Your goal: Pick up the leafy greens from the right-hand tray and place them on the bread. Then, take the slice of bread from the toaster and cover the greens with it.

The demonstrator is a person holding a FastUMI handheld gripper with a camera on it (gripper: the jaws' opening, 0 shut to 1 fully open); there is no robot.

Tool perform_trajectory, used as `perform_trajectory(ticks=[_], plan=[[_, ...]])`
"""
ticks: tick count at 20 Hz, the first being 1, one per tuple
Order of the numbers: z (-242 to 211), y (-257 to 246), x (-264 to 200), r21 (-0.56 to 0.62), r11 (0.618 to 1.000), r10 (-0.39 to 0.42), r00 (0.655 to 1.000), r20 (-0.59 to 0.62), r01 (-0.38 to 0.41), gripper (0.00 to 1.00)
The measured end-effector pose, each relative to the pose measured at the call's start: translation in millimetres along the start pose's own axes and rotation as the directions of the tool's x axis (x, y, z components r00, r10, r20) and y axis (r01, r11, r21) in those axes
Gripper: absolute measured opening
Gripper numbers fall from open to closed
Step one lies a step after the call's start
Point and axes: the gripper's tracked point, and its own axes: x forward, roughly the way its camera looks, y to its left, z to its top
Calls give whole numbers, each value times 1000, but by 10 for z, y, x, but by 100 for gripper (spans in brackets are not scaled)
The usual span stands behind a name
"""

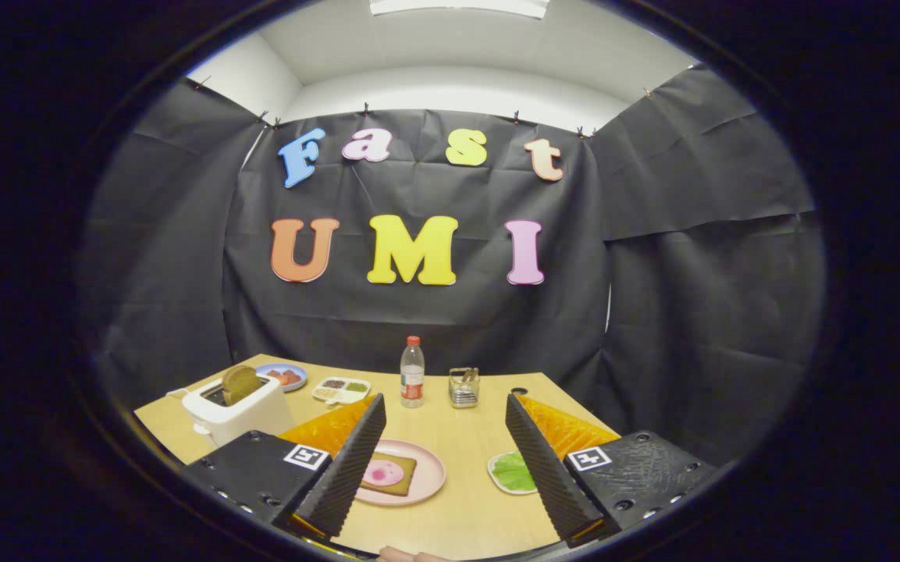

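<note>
My gripper (445,409) is open, held above the wooden table (465,437) with nothing between its fingers. Just inside the left finger (348,468) lies a pink plate (428,468) carrying a slice of bread (389,474) topped with a pink round slice. The leafy greens (514,471) lie on a small white tray (498,474) right beside the right finger (543,468), partly hidden by it. Beyond the left finger stands a white toaster (237,410) with a brown slice of bread (240,383) sticking up from its slot.
Further back stand a clear bottle (412,373) with a red cap, a small metal rack (464,387), a blue plate (284,376) with reddish food and a divided white tray (341,389). The table's far edge meets the black cloth wall.
</note>
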Motion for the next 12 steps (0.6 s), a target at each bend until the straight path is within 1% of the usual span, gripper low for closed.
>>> perform_trajectory(ticks=[3, 5, 9, 11, 12], plan=[[-251, -302, 313, -6, 999, -34, 998, -54, 34, 95], [-453, -599, 530, 19, 998, -61, 993, -101, 63, 95], [-880, -1132, 950, 50, 988, -137, 974, -179, 148, 95], [-1074, -1298, 1190, 81, 981, -155, 967, -202, 175, 95], [-1219, -1357, 1323, 81, 980, -159, 959, -233, 182, 95]])
